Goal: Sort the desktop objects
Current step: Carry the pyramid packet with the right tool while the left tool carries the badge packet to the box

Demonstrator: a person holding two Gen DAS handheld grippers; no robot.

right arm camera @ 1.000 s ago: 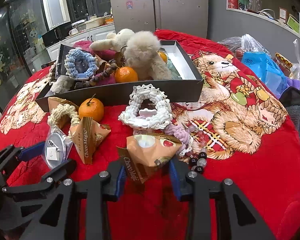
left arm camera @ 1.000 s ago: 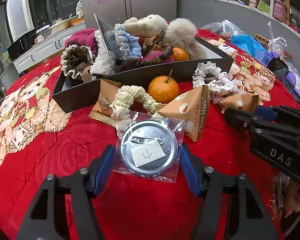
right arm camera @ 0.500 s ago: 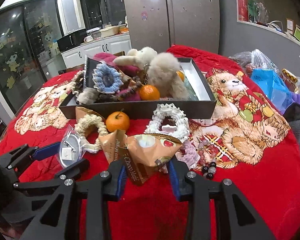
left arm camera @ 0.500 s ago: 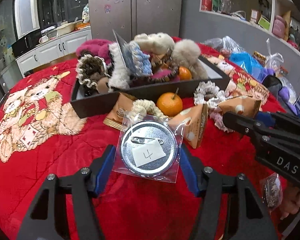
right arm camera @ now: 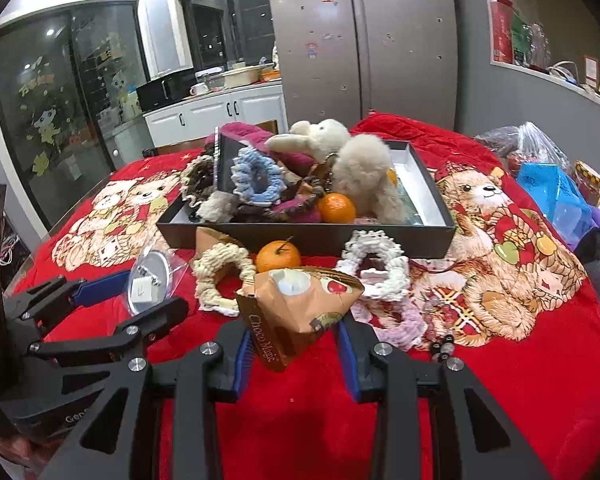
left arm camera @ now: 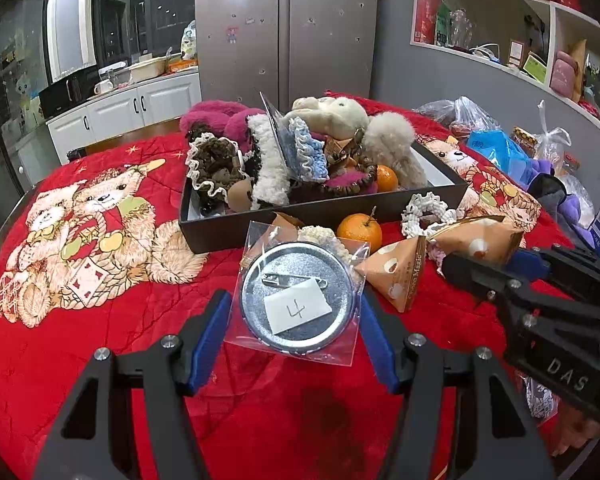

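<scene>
A red bear-print blanket (left arm camera: 100, 320) covers the worktop and fills the lower two thirds of both views. At frame centre sits a dark shallow box (right arm camera: 308, 236), heaped with plush toys (right arm camera: 364, 168), a blue crochet ring (right arm camera: 256, 178) and a tangerine (right arm camera: 336, 208).

In front of the box, loose on the blanket, lie a second tangerine (right arm camera: 278, 256), a cream crochet ring (right arm camera: 220, 280), a white crochet ring (right arm camera: 376, 264) and one orange Choco Magic pouch (left arm camera: 398, 276).

Low in the left wrist view, the left gripper (left arm camera: 296, 320) has its fingers closed on a bagged round tin badge (left arm camera: 298, 302) with a paper label marked 4, lifted off the blanket. Low in the right wrist view, the right gripper (right arm camera: 296, 344) pinches another Choco Magic packet (right arm camera: 300, 304) between its blue pads.
</scene>
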